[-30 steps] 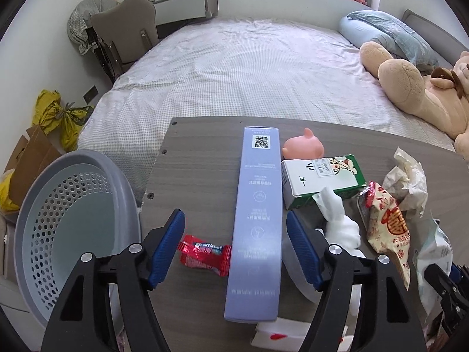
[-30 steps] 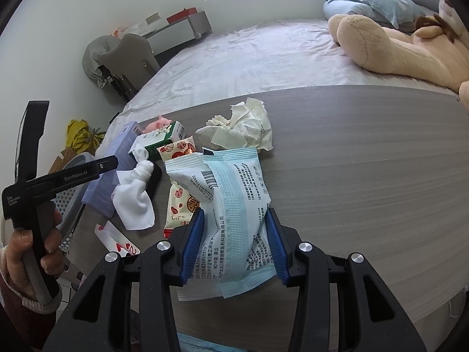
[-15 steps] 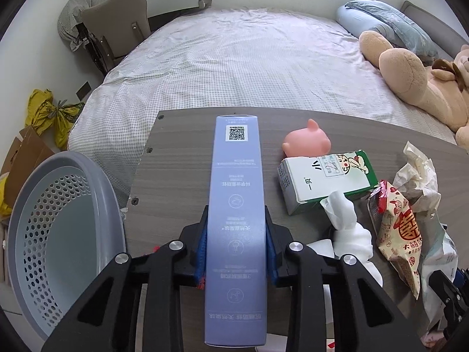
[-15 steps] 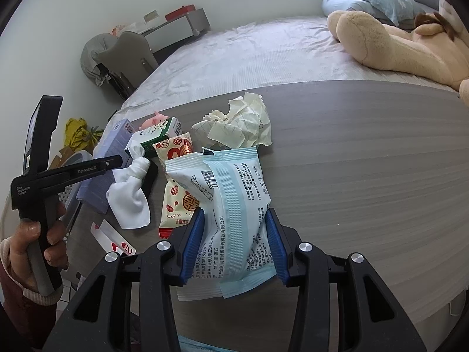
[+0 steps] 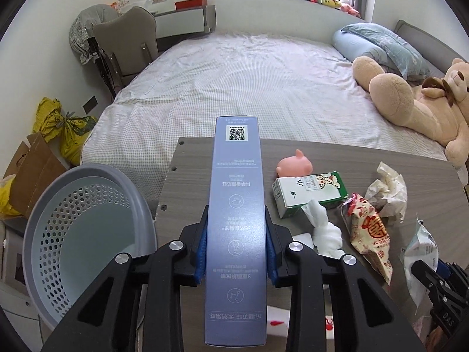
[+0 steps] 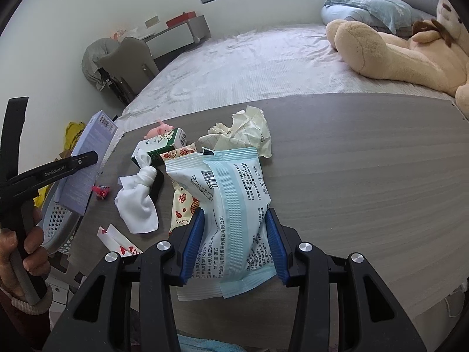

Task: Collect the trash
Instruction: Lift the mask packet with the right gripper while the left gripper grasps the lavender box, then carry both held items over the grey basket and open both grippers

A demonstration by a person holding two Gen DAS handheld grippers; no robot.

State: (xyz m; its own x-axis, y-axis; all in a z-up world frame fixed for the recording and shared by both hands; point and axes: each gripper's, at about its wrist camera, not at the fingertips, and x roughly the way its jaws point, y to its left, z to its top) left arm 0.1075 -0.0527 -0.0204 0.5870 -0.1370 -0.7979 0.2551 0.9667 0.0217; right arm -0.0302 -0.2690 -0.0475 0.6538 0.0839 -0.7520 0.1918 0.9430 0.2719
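Observation:
My left gripper (image 5: 236, 234) is shut on a long lilac box (image 5: 236, 205), with the blue pads pressed on its two long sides. The box hangs above the table's left end, next to the grey perforated basket (image 5: 88, 171). The right wrist view shows the same box (image 6: 88, 158) tilted in the air. My right gripper (image 6: 236, 234) is shut on a blue-and-white plastic packet (image 6: 234, 187) that rests on the wooden table (image 6: 366, 161).
On the table lie a green milk carton (image 5: 307, 193), a pink pig toy (image 5: 293, 167), crumpled paper (image 5: 387, 187), a red snack wrapper (image 5: 369, 234), a white tissue (image 5: 325, 228) and a red candy wrapper (image 6: 101, 191). A bed lies beyond it.
My left jaws closed on the lilac box and raised it off the table, uncovering the red candy wrapper. The right gripper and its packet have stayed put.

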